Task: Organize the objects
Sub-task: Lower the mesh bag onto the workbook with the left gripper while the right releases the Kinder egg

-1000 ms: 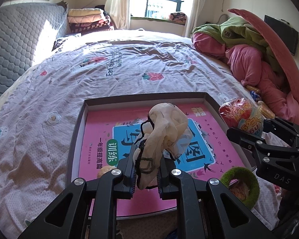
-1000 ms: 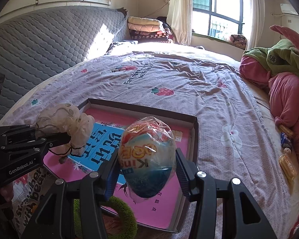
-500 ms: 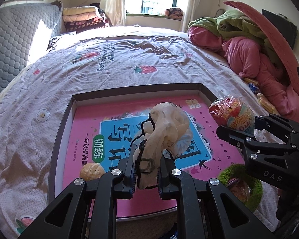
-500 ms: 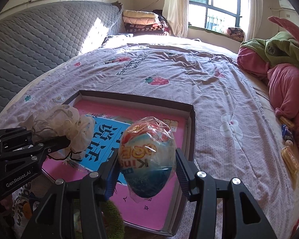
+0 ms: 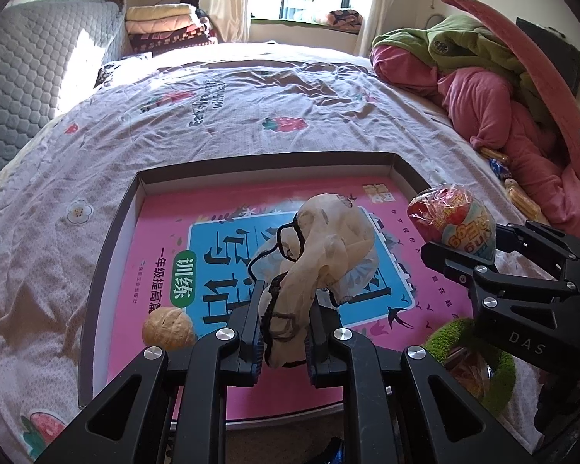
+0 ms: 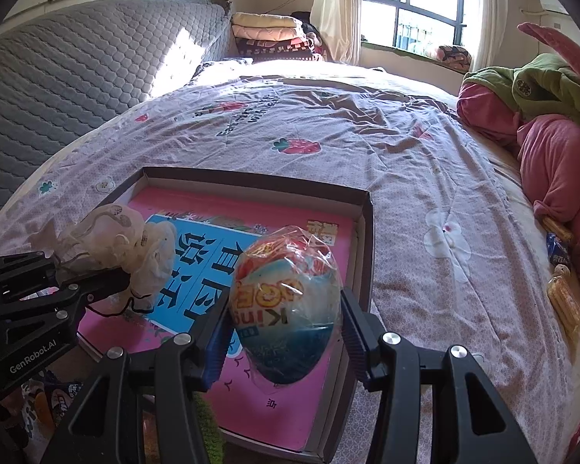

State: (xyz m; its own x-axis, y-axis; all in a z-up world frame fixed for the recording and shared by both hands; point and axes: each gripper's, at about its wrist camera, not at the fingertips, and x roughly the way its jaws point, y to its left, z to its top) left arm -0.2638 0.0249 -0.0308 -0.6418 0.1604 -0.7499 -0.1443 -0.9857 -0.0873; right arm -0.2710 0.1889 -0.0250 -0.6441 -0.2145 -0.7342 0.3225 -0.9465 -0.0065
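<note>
The left gripper (image 5: 284, 332) is pinched narrow on a crumpled, cream-coloured cloth bundle (image 5: 321, 255) with black cord trim, held above the middle of the tray (image 5: 108, 239). The right gripper (image 6: 284, 332) sits wider, clamped on a glossy plastic-wrapped egg (image 6: 286, 305), which hangs over the tray's near right part, close to its right wall.

The tray is a shallow box with thin, dark upright walls, lying flat on the bed (image 5: 251, 89). A smooth pink book (image 5: 166, 228) with a blue panel covers nearly all its floor, leaving a slim pale strip along the left wall. A rough tan walnut (image 5: 169, 328) rests on the book's near left part. Just beyond the near right corner sits a fuzzy green ring (image 5: 495, 367).

Far and left of the tray the wrinkled, strawberry-printed sheet lies open. To the right, bunched pink and green blankets (image 5: 495, 89) crowd the bed's edge.
</note>
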